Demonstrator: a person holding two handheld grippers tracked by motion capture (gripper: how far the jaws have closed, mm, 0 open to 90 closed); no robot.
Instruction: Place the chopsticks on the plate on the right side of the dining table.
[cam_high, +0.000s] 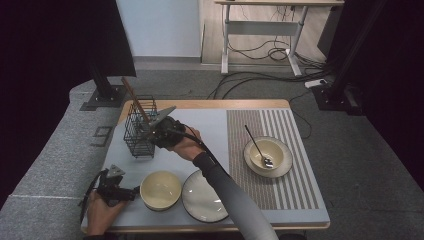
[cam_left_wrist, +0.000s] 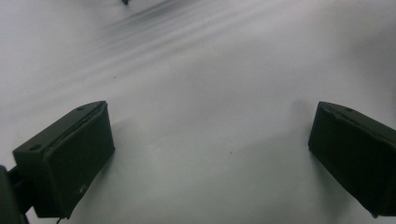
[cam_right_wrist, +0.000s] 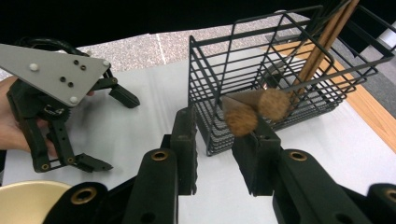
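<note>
Right gripper (cam_high: 150, 131) reaching at wire basket (cam_high: 140, 131) | left gripper (cam_high: 131, 192) low, jaws apart

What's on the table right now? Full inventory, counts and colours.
wire basket: 1, black, far left of the table
chopsticks: 2, brown wood, leaning inside the basket, blurred ends by the right gripper's jaws
empty bowl: 1, cream, near edge, left of the plate
plate: 1, white with dark rim, near edge, centre
bowl with saucer: 1, cream, on the striped mat
spoon: 1, metal, resting in that bowl
striped mat: 1, brown and white, right half
table: 1, pale top, wood edge
left gripper: black, open, over bare table
right gripper: black, open, at the basket
</note>
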